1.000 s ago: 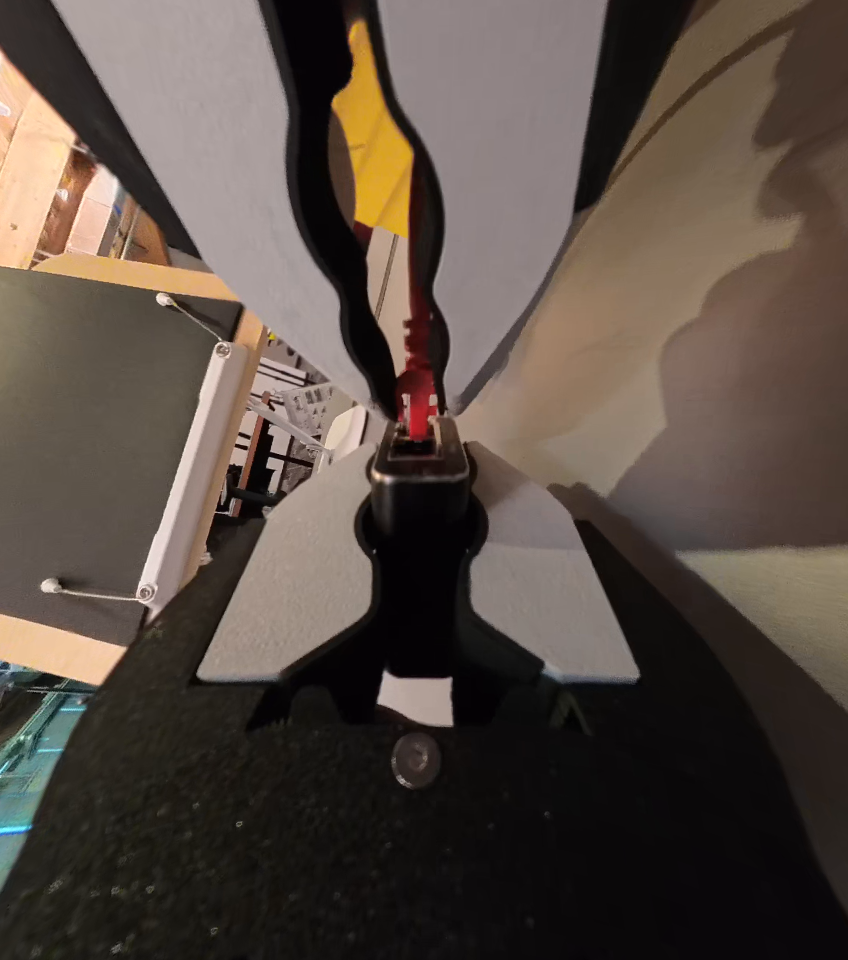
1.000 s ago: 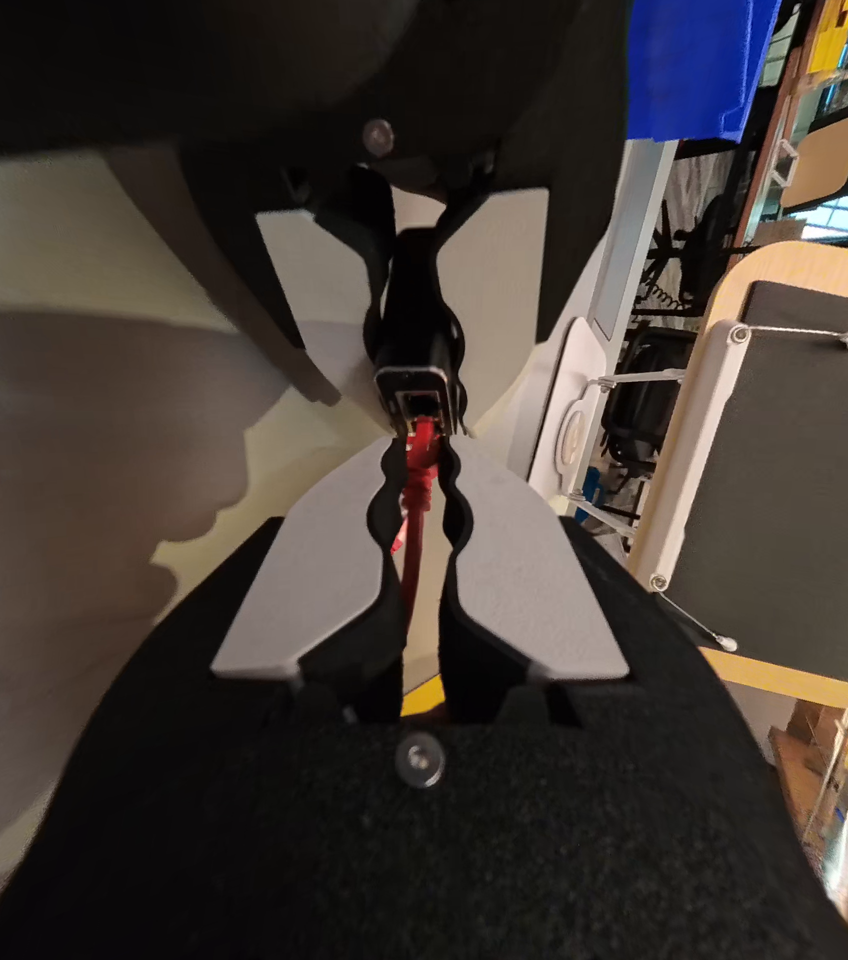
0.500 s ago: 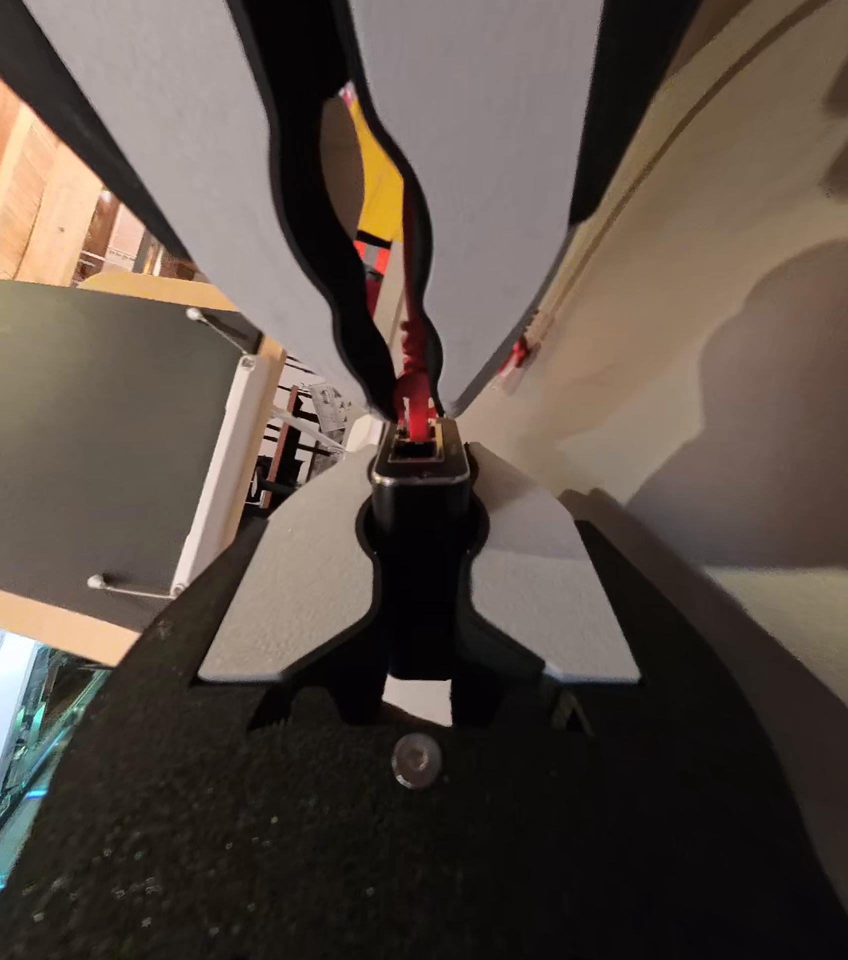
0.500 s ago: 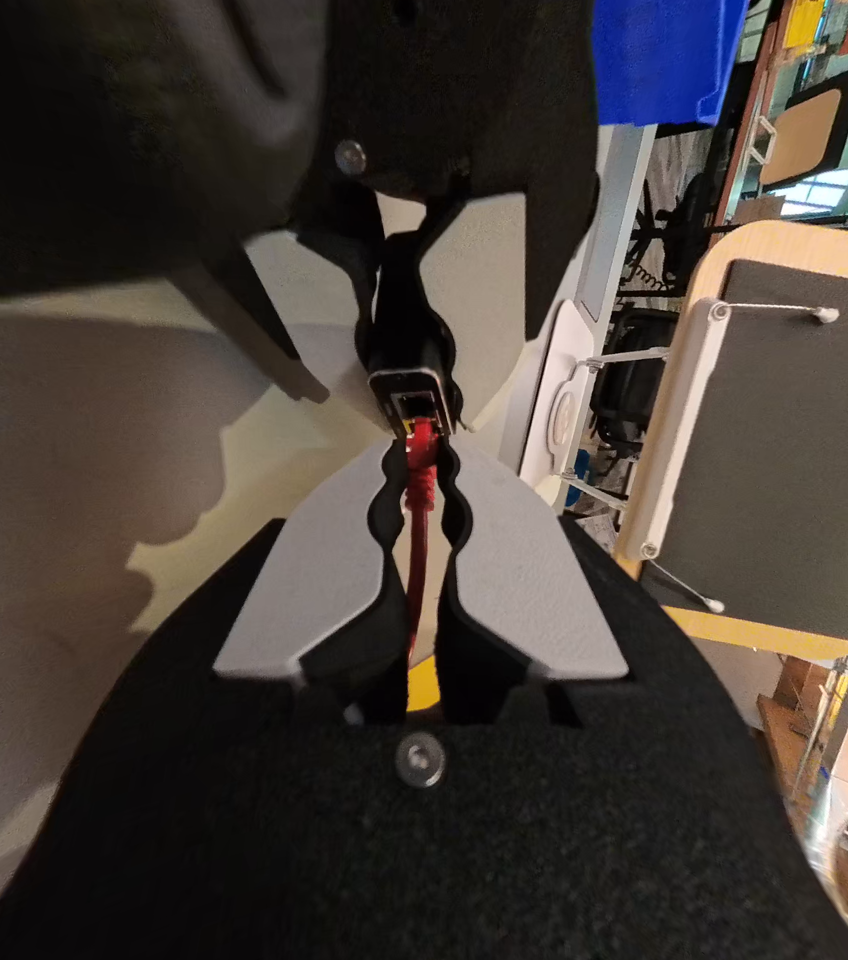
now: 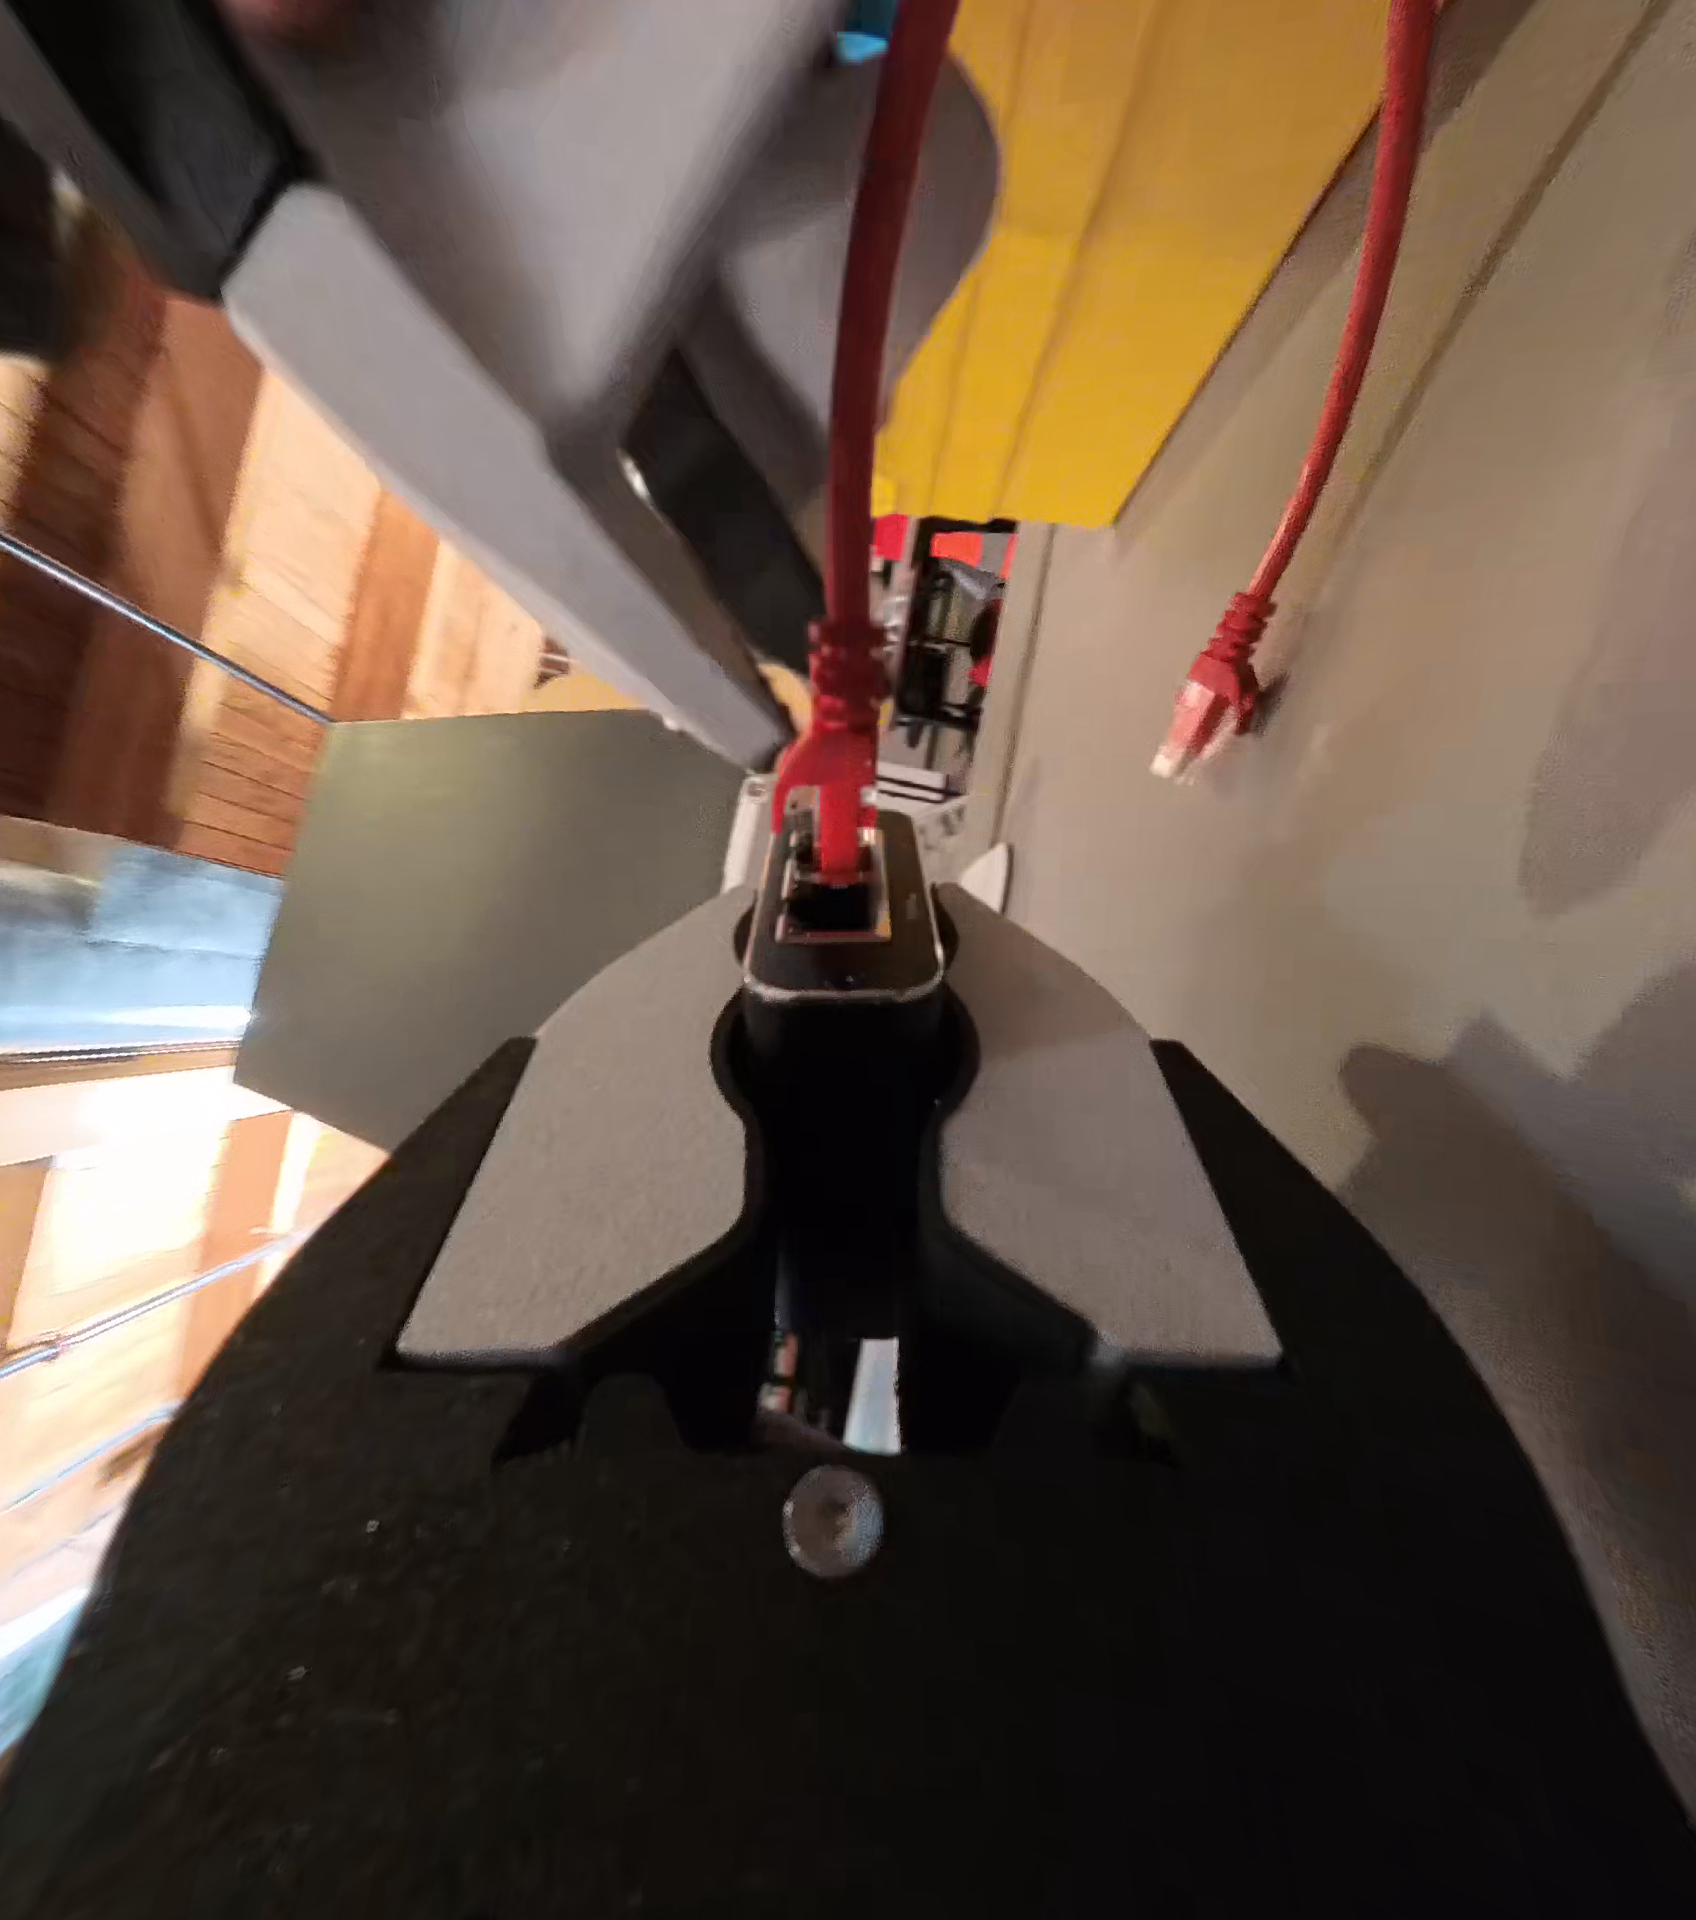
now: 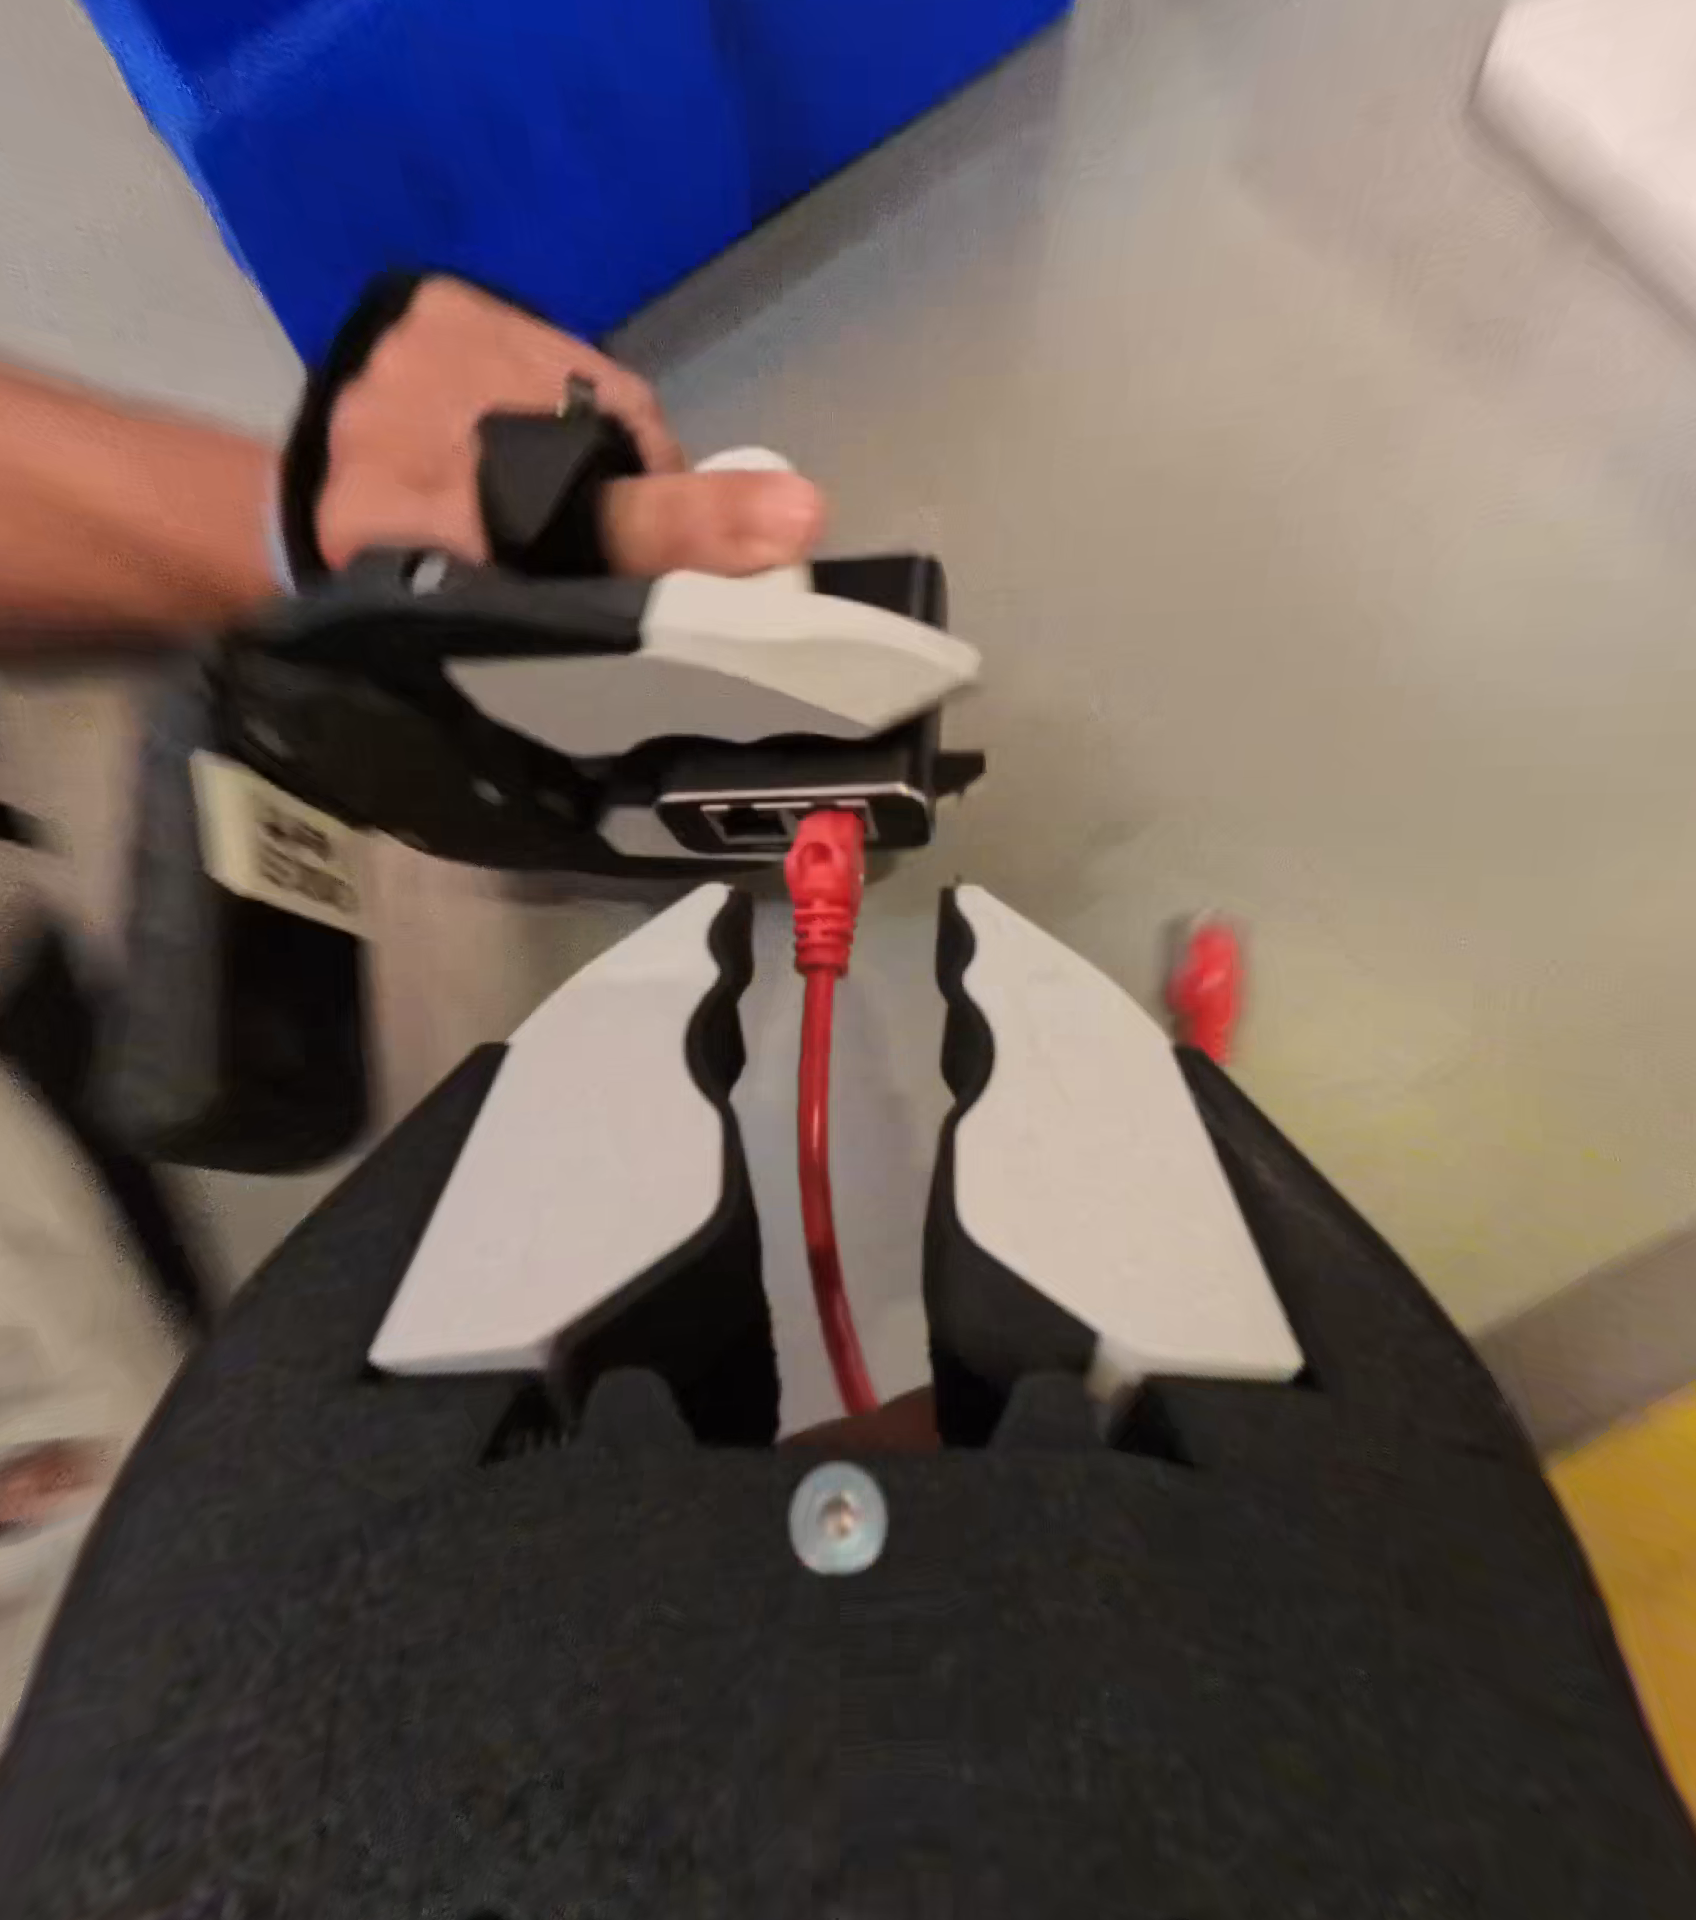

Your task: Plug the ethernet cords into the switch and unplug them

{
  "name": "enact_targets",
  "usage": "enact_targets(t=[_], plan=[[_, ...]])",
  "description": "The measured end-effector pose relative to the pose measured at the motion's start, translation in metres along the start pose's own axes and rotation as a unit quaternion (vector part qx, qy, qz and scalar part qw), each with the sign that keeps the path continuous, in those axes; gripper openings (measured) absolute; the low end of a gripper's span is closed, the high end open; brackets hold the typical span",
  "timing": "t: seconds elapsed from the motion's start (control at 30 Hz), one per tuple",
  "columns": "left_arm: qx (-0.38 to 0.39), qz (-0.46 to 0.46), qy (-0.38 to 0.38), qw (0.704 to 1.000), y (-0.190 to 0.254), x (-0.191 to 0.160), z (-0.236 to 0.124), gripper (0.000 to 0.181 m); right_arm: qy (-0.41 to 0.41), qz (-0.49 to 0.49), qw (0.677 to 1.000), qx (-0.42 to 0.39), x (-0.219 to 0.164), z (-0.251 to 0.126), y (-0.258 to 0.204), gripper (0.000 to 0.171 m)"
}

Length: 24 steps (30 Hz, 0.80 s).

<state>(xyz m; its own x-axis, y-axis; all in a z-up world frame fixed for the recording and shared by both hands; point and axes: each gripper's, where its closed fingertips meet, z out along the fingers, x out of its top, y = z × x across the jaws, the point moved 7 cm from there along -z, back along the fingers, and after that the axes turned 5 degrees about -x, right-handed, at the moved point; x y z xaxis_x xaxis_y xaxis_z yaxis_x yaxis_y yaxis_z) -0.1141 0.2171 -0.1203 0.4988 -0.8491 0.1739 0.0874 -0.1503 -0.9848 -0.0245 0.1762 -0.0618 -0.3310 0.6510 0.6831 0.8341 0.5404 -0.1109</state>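
Note:
My left gripper (image 5: 842, 935) is shut on a black switch (image 5: 839, 1049) and holds it in the air. A red ethernet cord (image 5: 828, 790) is plugged into one of its ports. In the right wrist view, my right gripper (image 6: 844, 914) is open just behind the switch (image 6: 719, 826). The plugged red cord (image 6: 823, 914) runs between its fingers (image 6: 615, 1122) without touching them. The port beside the plug is empty. A second red cord (image 5: 1213, 691) lies loose on the grey table, and it also shows in the right wrist view (image 6: 1202, 977).
A person's hand (image 6: 511, 457) holds the left gripper's handle. A blue bin (image 6: 563, 135) stands behind it on the grey table (image 6: 1343, 623). A yellow surface (image 5: 1135, 260) lies along the table's edge. A white object (image 6: 1675, 156) is at the far right.
My right gripper has opened, let go of the red cord and drawn back from the switch. The plug has stayed in the port. Both views have swung round.

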Motion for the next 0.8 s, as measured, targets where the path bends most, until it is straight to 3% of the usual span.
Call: enact_targets(t=[0.07,0.13,0.37,0.67,0.8], plan=[[0.017,0.018,0.004,1.000,-0.001,0.002,-0.003,0.026,0.010,0.184,0.976,0.116,-0.003,0.001,0.011,0.036],[0.032,0.031,0.012,0.999,-0.003,0.007,-0.005,0.026,0.043,0.298,0.931,0.206,-0.008,0.002,0.014,0.033],[0.042,0.041,0.013,0.998,-0.003,0.009,-0.007,0.026,0.111,0.414,0.864,0.265,-0.026,0.012,0.006,0.018],[0.047,0.036,0.007,0.998,-0.005,0.009,-0.007,0.026,0.119,0.408,0.869,0.255,-0.025,0.013,-0.001,0.015],[0.020,0.003,0.016,1.000,-0.003,0.011,-0.006,0.026,0.100,0.341,0.911,0.210,-0.021,0.011,-0.003,0.013]])
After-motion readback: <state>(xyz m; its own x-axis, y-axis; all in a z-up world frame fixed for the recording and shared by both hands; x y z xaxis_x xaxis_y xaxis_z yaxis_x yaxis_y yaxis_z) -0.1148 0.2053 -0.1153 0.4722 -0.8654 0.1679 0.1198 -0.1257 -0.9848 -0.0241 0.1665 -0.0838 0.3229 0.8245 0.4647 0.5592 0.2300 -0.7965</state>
